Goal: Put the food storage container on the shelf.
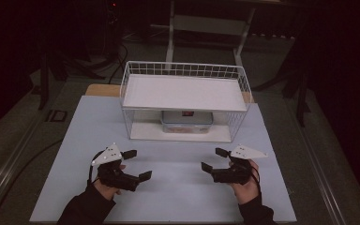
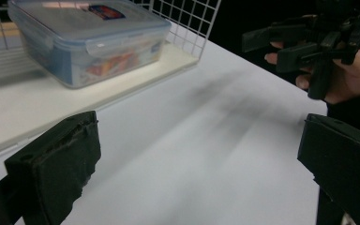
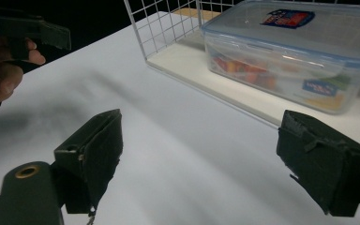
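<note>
Left gripper [image 1: 138, 164] and right gripper [image 1: 215, 159]: jaws wide, empty, over the white table [image 1: 178, 187]. Beyond, a clip-lid plastic box [image 1: 187, 121] sits on the wire rack's [image 1: 185, 70] lower shelf. Gripper views reveal colourful contents [image 3: 243, 70], unidentifiable.

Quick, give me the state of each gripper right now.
Left gripper: open, holding nothing, above the white table.
Right gripper: open, holding nothing, also short of the wire basket.

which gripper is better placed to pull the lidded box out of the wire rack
Right, marginally: the clear lidded plastic box sits right of centre under the white wire rack, nearer the open right gripper than the open left gripper.
</note>
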Tool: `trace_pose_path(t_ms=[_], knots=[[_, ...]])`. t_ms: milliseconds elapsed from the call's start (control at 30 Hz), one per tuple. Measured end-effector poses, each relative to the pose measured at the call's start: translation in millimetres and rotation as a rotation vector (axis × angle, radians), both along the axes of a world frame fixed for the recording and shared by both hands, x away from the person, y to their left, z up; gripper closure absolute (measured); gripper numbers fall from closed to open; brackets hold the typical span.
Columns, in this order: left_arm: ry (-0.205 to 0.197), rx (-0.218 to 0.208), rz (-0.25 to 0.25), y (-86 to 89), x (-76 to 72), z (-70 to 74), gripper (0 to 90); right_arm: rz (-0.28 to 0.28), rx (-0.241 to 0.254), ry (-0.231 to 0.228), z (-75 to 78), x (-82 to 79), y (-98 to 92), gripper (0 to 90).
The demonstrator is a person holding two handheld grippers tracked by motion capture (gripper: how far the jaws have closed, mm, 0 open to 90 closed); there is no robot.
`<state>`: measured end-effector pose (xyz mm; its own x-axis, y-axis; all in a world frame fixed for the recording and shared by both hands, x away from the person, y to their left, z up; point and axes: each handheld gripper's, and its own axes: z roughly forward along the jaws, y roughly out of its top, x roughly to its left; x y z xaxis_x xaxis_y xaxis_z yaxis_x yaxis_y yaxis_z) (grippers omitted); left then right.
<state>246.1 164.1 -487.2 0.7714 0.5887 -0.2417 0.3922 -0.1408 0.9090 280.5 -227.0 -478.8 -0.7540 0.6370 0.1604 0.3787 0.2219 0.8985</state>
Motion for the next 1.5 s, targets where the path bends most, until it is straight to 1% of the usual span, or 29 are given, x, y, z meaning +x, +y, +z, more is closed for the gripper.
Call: trace_pose_path(t_ms=[67, 133, 167, 200, 333, 433, 600, 667, 767, 800, 833, 900, 933, 967, 1000, 1100, 1167, 1233, 1267, 1300, 1333, 1367, 1400, 1433, 1467, 1500], knots=[[0.005, 0.015, -0.006, 1.7, -2.2, -2.1, 0.0, 0.0, -0.003, 0.004, -0.3, -4.8, -5.2, 14.3], [0.004, 0.015, -0.008, 2.4, -3.4, -3.2, 0.0, -0.003, -0.004, 0.004, -0.3, -7.2, -7.9, 14.3], [0.011, 0.023, -0.007, 3.9, -5.9, -4.8, 0.0, -0.004, -0.001, 0.003, -0.5, -9.5, -10.8, 14.3], [0.008, 0.028, -0.007, 4.6, -7.0, -5.3, 0.0, -0.004, 0.002, 0.001, -1.3, -14.8, -17.1, 14.2], [0.014, 0.028, -0.008, 8.0, -10.7, -6.4, 0.0, -0.004, -0.012, -0.004, -4.7, -22.9, -26.5, 14.2], [0.009, 0.042, -0.007, 9.6, -13.5, -7.2, 0.0, -0.012, -0.011, -0.008, -6.4, -26.6, -33.9, 14.4], [0.013, 0.045, -0.021, 12.8, -16.9, -9.4, 0.0, -0.008, -0.025, -0.022, -7.7, -33.0, -44.7, 14.5], [0.02, 0.049, -0.027, 14.2, -17.8, -10.3, 0.0, -0.001, -0.02, -0.016, -8.1, -35.5, -49.5, 14.5], [0.022, 0.052, -0.033, 15.3, -19.6, -11.8, 0.0, -0.01, -0.023, -0.017, -8.7, -38.2, -54.6, 15.6], [0.024, 0.056, -0.035, 15.5, -20.2, -12.2, 0.0, -0.006, -0.005, -0.012, -9.2, -40.2, -59.6, 15.8], [0.023, 0.056, -0.04, 15.6, -21.0, -13.1, 0.0, -0.004, 0.0, -0.012, -9.6, -40.9, -61.5, 15.8], [0.03, 0.067, -0.044, 15.8, -22.1, -14.6, 0.0, -0.012, -0.019, -0.024, -10.9, -43.1, -65.4, 16.0], [0.03, 0.067, -0.044, 15.8, -22.1, -14.6, 0.0, -0.012, -0.019, -0.024, -10.9, -43.1, -65.4, 16.0], [0.034, 0.071, -0.045, 16.0, -23.6, -16.6, 0.0, -0.012, -0.024, -0.02, -11.6, -44.0, -67.0, 15.9], [0.034, 0.077, -0.045, 16.1, -24.0, -17.8, 0.0, -0.019, -0.042, -0.02, -13.7, -45.2, -69.4, 15.9], [0.039, 0.087, -0.041, 16.5, -24.5, -21.2, 0.0, -0.019, -0.052, -0.008, -16.2, -45.0, -71.5, 15.5], [0.041, 0.085, -0.036, 17.2, -24.2, -22.2, 0.0, -0.015, -0.061, -0.006, -17.6, -44.9, -72.0, 15.5], [0.039, 0.08, -0.033, 17.2, -24.0, -22.6, 0.0, -0.013, -0.064, 0.007, -20.1, -43.4, -72.3, 15.6], [0.044, 0.077, -0.032, 16.7, -23.9, -23.0, 0.0, -0.016, -0.069, 0.016, -21.3, -42.5, -72.4, 15.6], [0.042, 0.072, -0.036, 16.2, -24.0, -23.3, 0.0, -0.012, -0.068, 0.033, -23.5, -40.9, -72.9, 15.6], [0.042, 0.072, -0.036, 16.2, -24.0, -23.3, 0.0, -0.012, -0.068, 0.033, -23.5, -40.9, -72.9, 15.6], [0.04, 0.08, -0.044, 14.7, -23.7, -23.8, 0.0, -0.012, -0.064, 0.045, -24.9, -39.7, -73.5, 15.7], [0.038, 0.078, -0.046, 14.5, -23.7, -24.1, 0.0, -0.011, -0.054, 0.059, -27.0, -37.6, -74.3, 15.8], [0.038, 0.075, -0.047, 14.6, -23.5, -24.4, 0.0, -0.011, -0.058, 0.058, -27.5, -37.2, -74.5, 15.8], [0.042, 0.069, -0.047, 14.7, -23.1, -24.8, 0.0, -0.006, -0.052, 0.063, -28.0, -36.7, -74.4, 15.9], [0.039, 0.064, -0.044, 15.2, -22.6, -25.2, 0.0, -0.003, -0.052, 0.066, -28.5, -36.2, -74.1, 15.9]])
